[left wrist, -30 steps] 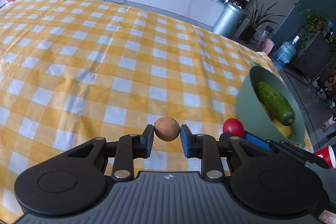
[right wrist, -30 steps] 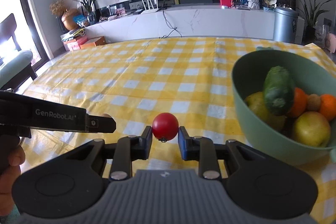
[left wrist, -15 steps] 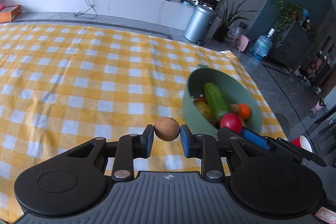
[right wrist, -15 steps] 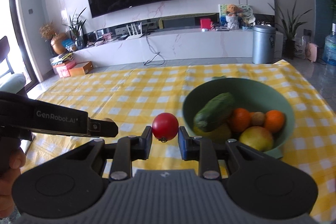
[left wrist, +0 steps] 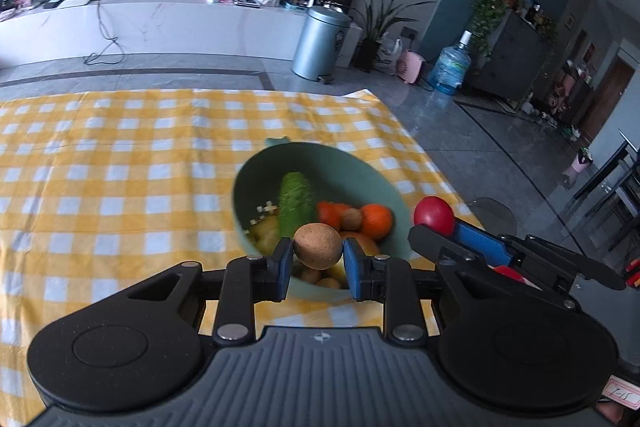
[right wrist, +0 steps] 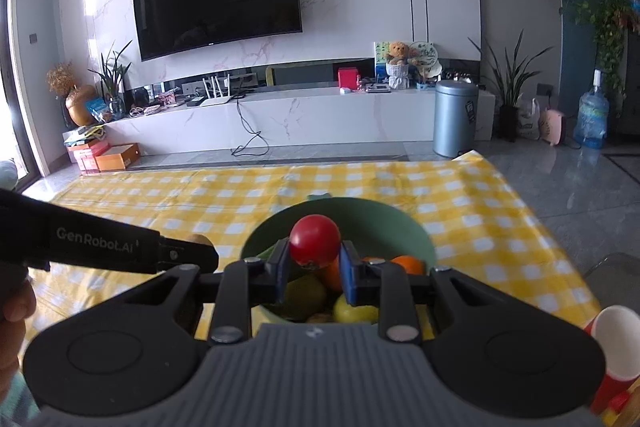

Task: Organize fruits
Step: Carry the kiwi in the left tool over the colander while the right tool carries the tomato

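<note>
— Fruit goes in next? 
— Yes. Left gripper squeezes a brown fruit, right gripper squeezes a red fruit. Both hang over the green bowl.
— So, let go?
— Lower first, then open.

1 bowl | 1 cucumber | 1 tomato | 1 kiwi | 2 grippers

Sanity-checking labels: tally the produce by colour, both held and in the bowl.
Red: 1, tomato in the right gripper
Brown: 2, brown fruit in the left gripper, another in the bowl
Green: 1, cucumber
Orange: 2, oranges
Yellow: 2, yellow fruits, partly hidden
Total: 8 clearly seen; the fingers hide part of the bowl.
</note>
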Available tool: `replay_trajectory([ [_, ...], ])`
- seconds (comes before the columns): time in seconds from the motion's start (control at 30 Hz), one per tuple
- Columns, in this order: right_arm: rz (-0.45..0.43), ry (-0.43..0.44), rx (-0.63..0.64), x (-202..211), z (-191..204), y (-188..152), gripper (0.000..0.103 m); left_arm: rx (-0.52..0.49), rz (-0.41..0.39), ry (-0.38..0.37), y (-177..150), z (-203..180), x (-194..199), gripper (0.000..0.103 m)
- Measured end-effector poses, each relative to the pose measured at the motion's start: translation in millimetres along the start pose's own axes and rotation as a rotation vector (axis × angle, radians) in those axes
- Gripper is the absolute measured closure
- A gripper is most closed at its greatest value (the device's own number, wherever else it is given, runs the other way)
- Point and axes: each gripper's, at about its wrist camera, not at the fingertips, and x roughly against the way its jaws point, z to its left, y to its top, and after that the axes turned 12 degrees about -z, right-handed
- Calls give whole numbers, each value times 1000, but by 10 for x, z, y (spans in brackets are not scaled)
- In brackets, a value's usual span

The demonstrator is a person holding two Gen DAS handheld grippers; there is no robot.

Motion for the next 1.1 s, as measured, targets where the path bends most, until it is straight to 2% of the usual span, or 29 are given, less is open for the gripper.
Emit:
replay_trajectory([
  [0.4,84,-46,111,-266,-411,10,80,-62,92,-64,58,-362,-593,73],
  [0.83,224,-15,208,-771,-509,-115,80,-91,225,-66,-7,-340,-1138,73],
  [1.1,274,-9,238,-994,-531,-182,80,-124,234,-61,-19,-335,-1293,73],
])
